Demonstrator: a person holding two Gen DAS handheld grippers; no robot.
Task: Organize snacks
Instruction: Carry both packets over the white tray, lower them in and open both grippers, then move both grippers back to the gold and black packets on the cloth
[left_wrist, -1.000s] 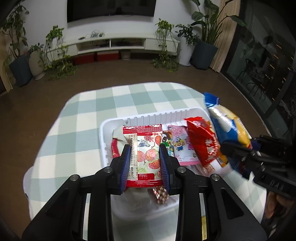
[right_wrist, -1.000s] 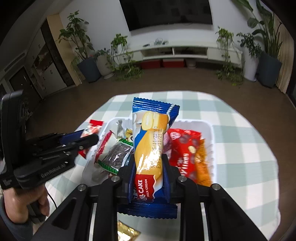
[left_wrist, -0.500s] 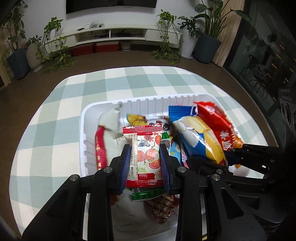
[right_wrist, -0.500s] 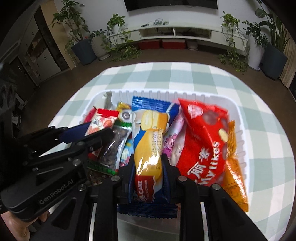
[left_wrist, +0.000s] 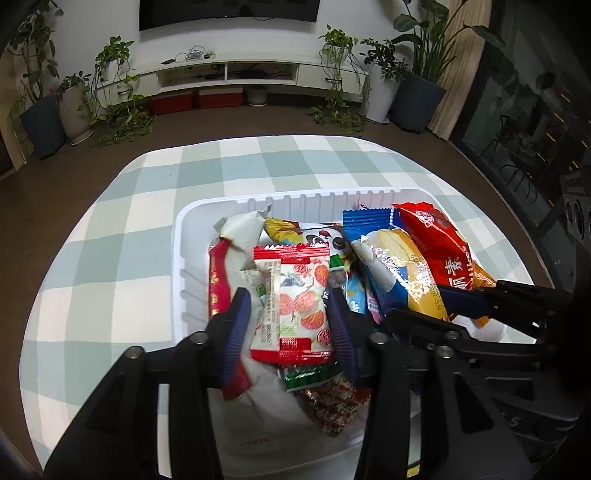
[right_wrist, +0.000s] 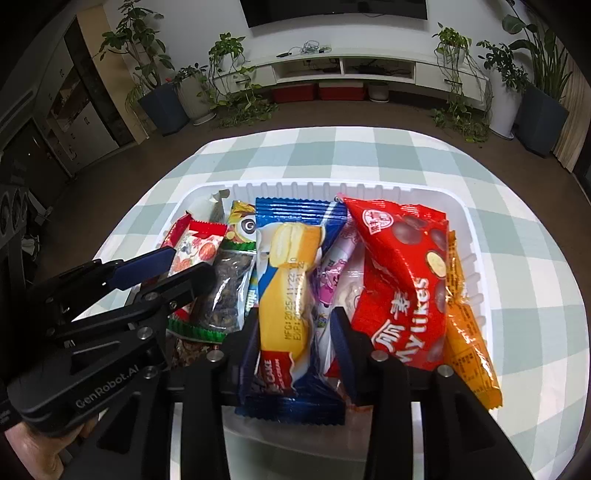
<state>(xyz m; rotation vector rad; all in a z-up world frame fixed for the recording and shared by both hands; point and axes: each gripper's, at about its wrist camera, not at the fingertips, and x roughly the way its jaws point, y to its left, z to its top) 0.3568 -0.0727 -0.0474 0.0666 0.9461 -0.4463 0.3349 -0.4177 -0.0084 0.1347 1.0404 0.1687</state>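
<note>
A white ribbed tray (left_wrist: 303, 195) on the checked tablecloth holds several snack packets. My left gripper (left_wrist: 288, 299) is low over the tray's left half and its jaws are opening. The red-and-white strawberry packet (left_wrist: 295, 295) lies between its blue pads, with small gaps at both sides. My right gripper (right_wrist: 295, 317) is over the tray's middle and its jaws are opening too. The blue-and-yellow cake packet (right_wrist: 284, 280) rests between them on the other snacks, and the right pad stands off it. A red chocolate-ball bag (right_wrist: 399, 280) lies just right of the cake.
An orange packet (right_wrist: 465, 332) leans at the tray's right wall (right_wrist: 476, 258). The round table's green-and-white cloth (left_wrist: 129, 221) surrounds the tray. The two grippers sit close side by side. Behind are brown floor, potted plants and a white TV bench.
Both grippers came down into the tray with their packets. Their jaws, shut on the packets before, now stand wider, and the packets rest among the other snacks.
</note>
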